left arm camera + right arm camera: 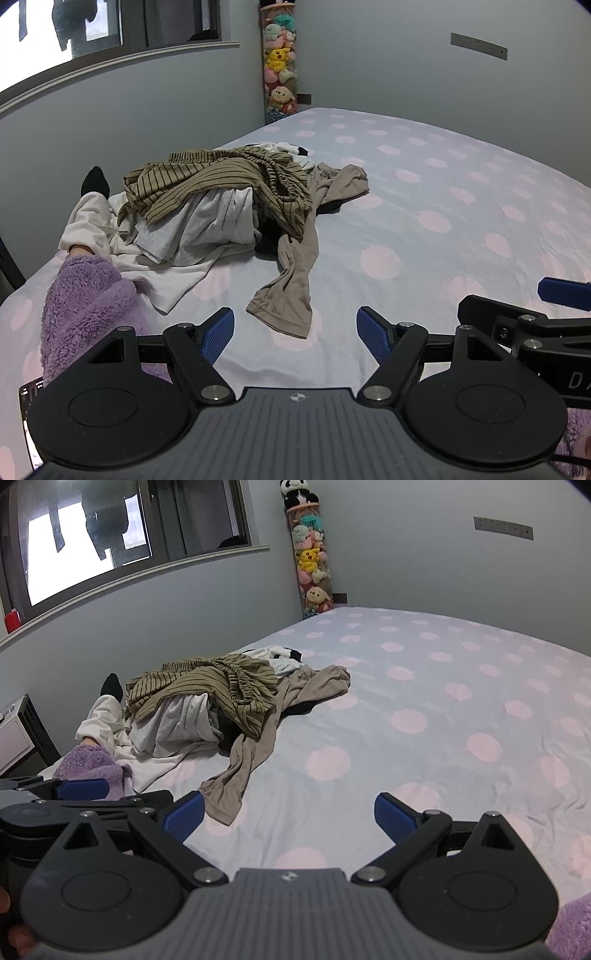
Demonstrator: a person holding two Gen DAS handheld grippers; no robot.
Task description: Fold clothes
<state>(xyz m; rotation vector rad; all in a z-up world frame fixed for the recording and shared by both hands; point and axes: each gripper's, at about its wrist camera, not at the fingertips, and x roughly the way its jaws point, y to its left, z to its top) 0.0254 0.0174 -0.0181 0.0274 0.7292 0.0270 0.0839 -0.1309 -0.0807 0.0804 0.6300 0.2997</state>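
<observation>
A: Left wrist view?
B: Left gripper (pixel 295 334) spread wide, empty, above the bed (pixel 424 229). The clothes pile (pixel 221 206) lies beyond it, toward the window wall. A taupe garment (pixel 295 273) trails out of the pile, its end nearest the blue fingers (pixel 218 336), no contact. Purple sleeve (pixel 85 299) just beside the pile.

A: Right wrist view?
B: Right gripper (pixel 290 819) likewise wide, holding nothing. Pile (pixel 207 705) ahead of it on the bed (pixel 443 720); taupe garment (pixel 240 768) ends near the left-hand finger. Plush column (pixel 312 561) in the corner, well apart from the pile.
</observation>
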